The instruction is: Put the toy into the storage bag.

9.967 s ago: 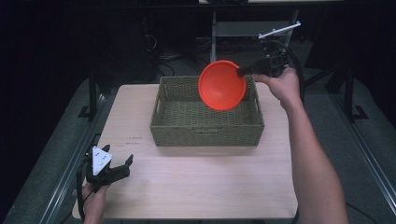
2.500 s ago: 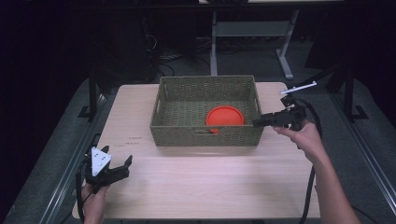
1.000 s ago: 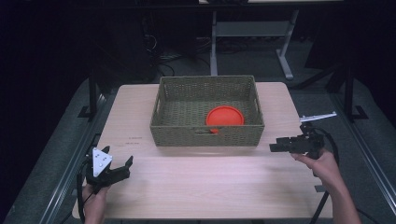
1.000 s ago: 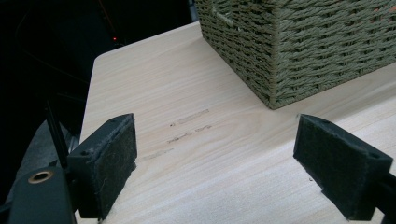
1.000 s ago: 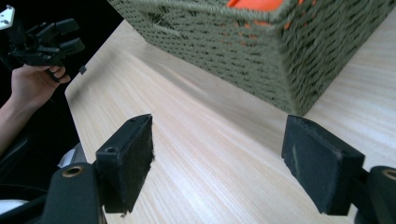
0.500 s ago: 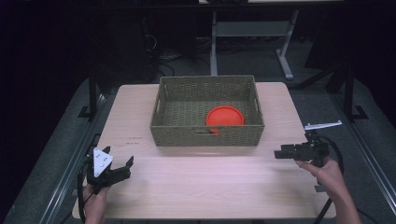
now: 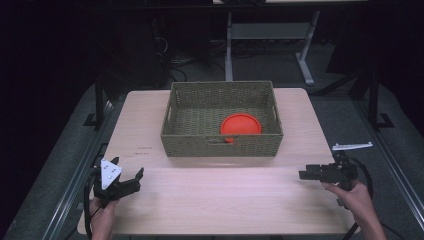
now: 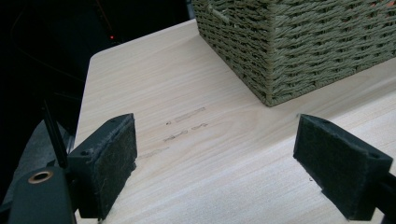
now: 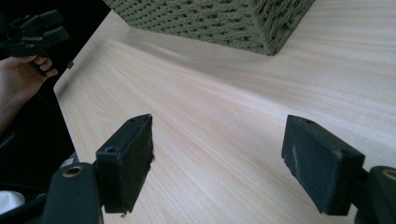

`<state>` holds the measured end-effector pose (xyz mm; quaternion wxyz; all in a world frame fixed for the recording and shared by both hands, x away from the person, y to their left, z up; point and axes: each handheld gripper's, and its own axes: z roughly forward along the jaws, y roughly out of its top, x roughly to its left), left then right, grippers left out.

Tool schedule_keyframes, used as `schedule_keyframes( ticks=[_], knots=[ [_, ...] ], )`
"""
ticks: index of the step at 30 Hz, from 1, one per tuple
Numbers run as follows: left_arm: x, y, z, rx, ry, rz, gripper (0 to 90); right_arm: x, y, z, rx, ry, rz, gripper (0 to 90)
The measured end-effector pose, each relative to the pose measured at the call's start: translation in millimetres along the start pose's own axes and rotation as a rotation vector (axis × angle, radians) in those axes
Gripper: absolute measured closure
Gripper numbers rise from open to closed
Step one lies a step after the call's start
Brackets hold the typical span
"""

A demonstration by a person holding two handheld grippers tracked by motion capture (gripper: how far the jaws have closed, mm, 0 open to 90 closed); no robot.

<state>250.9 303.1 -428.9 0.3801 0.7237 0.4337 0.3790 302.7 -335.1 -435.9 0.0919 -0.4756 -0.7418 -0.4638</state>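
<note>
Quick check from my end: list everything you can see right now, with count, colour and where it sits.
Basket: one, olive-green woven, middle of the table toward the far edge.
Plate: one, orange-red, round, lying inside the basket at its right front.
Table: one, light wood, under everything.
Metal frame: one, grey, on the floor beyond the table.
Left claw: one, black with a grey three-cornered plate, near left corner, jaws open, holding nothing.
Right claw: one, black, near right edge, jaws open, holding nothing.
Hands: two, one gripping each claw.

Light wood table (image 7: 210, 200) fills the middle of the frame, dark floor all around, and a grey metal stand (image 7: 305, 65) sits top center-right.
</note>
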Motion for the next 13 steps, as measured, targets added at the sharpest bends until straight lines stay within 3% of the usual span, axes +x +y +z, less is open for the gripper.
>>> schedule_keyframes(
  ticks=[10,13],
  knots=[
    [-3.3,1.0,2.0,0.0,-0.006,0.006,12.7,6.8,-30.8,5.0,-0.036,0.005,-0.036,22.7],
    [-3.6,1.4,1.3,0.0,-0.007,0.003,12.7,14.1,-41.5,1.8,-0.099,0.025,-0.06,21.8]
  ],
)
